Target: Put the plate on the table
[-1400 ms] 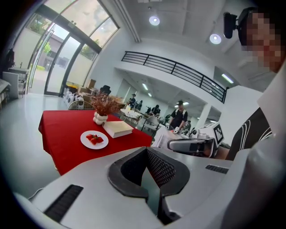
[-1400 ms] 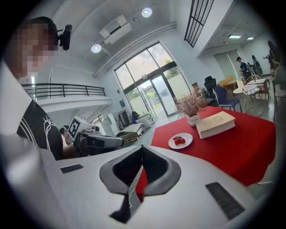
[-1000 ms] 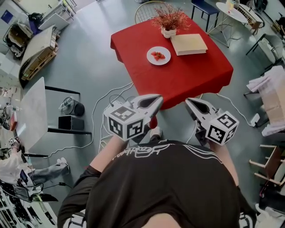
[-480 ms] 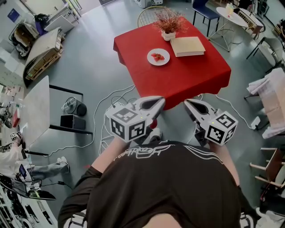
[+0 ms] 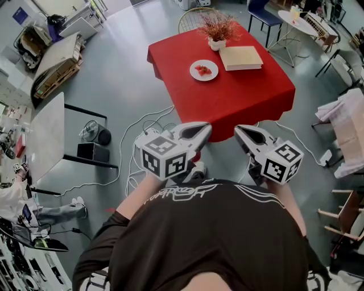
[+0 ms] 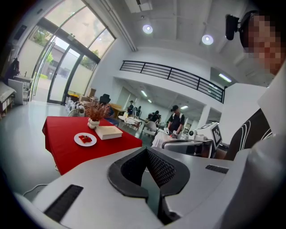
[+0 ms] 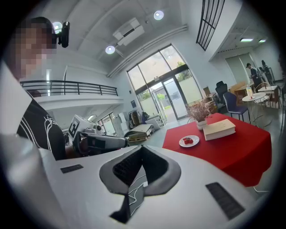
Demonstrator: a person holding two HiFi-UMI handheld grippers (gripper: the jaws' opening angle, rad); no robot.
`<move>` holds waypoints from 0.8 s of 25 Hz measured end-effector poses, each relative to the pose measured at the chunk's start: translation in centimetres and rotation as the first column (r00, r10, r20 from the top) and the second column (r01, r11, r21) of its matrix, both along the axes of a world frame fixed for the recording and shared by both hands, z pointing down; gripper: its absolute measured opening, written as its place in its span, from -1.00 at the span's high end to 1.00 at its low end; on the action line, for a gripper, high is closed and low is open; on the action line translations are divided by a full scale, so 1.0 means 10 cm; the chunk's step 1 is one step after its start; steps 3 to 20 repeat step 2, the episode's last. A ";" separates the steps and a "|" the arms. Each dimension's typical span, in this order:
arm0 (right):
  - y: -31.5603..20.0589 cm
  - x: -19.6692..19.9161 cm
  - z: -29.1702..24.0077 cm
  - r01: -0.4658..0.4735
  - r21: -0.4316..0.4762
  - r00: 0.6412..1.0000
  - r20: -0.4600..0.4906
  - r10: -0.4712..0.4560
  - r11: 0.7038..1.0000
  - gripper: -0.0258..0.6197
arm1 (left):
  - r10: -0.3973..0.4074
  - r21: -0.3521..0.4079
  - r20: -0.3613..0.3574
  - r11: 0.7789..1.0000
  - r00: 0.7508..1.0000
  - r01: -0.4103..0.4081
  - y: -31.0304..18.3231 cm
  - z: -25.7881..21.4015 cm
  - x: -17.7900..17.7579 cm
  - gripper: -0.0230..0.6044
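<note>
A white plate [image 5: 203, 70] with red strawberries rests on the red-clothed table [image 5: 239, 96], well ahead of me across the floor. It also shows as the plate [image 6: 85, 139] in the left gripper view and the plate [image 7: 189, 141] in the right gripper view. My left gripper [image 5: 205, 129] is held in front of my chest, pointing toward the table, jaws shut and empty. My right gripper [image 5: 239, 131] sits beside it, also shut with nothing in it. Both stay short of the table's near edge.
A closed book [image 5: 240, 57] and a small white vase [image 5: 216, 41] of dried twigs stand beyond the plate. White cables [image 5: 142, 125] lie on the floor left of the table. A wire chair [image 5: 196, 14], a blue chair [image 5: 261, 11] and a round white table [image 5: 296, 14] stand behind.
The head view has shifted slightly, so the room's left side slid a little. Both grippers stay in front of my chest, shut, and the plate has not moved.
</note>
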State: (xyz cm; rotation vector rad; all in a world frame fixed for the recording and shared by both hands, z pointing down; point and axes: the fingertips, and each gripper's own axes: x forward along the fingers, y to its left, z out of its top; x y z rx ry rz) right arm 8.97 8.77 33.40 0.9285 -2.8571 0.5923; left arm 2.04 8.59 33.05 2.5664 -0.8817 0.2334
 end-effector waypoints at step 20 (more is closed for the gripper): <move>0.02 -0.01 0.00 0.001 0.002 1.000 -0.001 -0.001 1.000 0.90 | 0.000 -0.002 -0.001 1.000 1.000 0.000 0.03 0.00 0.00 0.91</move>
